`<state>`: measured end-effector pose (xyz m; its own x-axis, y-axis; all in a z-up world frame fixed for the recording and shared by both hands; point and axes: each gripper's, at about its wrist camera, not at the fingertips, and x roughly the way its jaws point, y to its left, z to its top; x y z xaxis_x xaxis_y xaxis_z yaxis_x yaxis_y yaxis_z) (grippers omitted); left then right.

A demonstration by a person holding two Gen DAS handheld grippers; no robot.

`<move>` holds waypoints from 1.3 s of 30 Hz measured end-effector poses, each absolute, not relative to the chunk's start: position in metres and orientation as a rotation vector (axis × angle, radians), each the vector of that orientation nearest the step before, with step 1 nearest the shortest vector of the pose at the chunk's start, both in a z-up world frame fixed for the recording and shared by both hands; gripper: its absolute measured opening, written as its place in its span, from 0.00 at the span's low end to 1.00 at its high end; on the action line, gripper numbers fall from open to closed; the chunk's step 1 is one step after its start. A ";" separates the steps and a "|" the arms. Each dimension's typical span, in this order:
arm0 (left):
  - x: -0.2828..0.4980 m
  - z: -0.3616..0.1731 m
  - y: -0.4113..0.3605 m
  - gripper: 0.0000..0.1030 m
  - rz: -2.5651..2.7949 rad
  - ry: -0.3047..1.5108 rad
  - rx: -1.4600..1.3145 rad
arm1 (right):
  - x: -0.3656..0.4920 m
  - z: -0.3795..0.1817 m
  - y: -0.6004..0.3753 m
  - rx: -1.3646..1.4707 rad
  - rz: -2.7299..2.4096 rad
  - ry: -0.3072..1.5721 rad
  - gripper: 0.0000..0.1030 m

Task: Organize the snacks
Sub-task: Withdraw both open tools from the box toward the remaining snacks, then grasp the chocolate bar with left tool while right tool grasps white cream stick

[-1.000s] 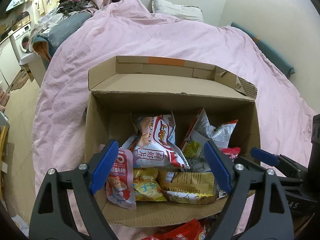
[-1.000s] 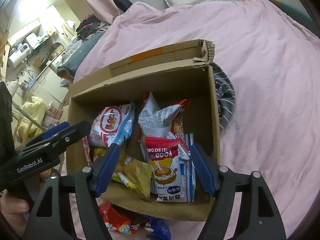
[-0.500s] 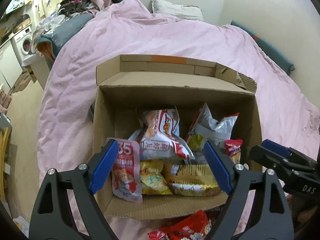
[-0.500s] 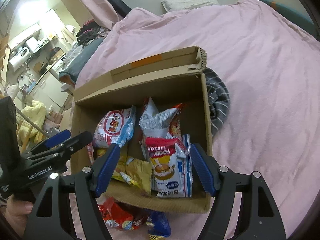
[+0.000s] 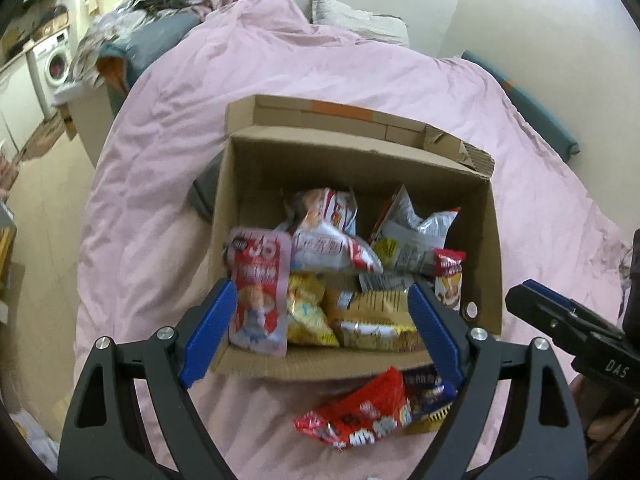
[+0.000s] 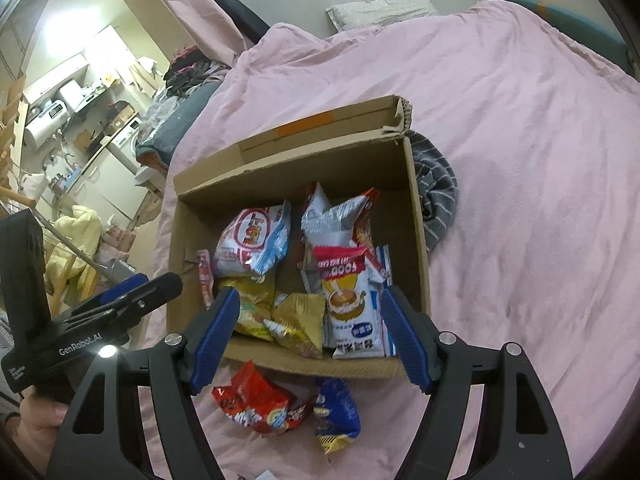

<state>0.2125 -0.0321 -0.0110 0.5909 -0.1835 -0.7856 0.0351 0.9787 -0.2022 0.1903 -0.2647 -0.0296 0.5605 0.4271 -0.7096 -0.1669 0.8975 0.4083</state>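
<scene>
An open cardboard box [image 5: 486, 240] [image 6: 418, 240] stands on a pink bed cover and holds several snack bags. A red snack bag [image 5: 360, 416] [image 6: 256, 400] and a blue snack bag [image 5: 430, 392] [image 6: 336, 412] lie on the cover just in front of the box. My left gripper [image 5: 320, 328] is open and empty, held above the box's near edge. My right gripper [image 6: 310, 332] is open and empty, also above the near edge. Each gripper shows at the side of the other's view.
A grey striped cloth [image 6: 436, 200] lies against the box's right side. A pillow [image 5: 360, 24] sits at the head of the bed. The bed's left edge drops to the floor, with a washing machine [image 5: 52, 64] and clutter beyond.
Both grippers have pulled back and up from the box. The box looks smaller, and the red and blue bags in front of it have come into view.
</scene>
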 end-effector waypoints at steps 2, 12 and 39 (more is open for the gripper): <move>0.206 -0.012 -0.026 0.83 -0.134 0.946 -0.207 | 0.185 -0.030 -0.262 0.306 0.363 0.917 0.78; 0.173 -0.011 -0.013 0.83 -0.140 0.980 -0.234 | 0.154 -0.034 -0.257 0.287 0.373 0.934 0.81; 0.070 -0.159 -0.087 0.68 -0.328 1.623 -0.074 | 0.130 -0.073 -0.276 0.295 0.300 1.061 0.81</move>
<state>0.0703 -0.0868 -0.1587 -0.0846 -0.2450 -0.9658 0.1499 0.9552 -0.2554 0.1304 -0.2759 -0.0730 0.4553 0.3792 -0.8056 -0.0985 0.9207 0.3777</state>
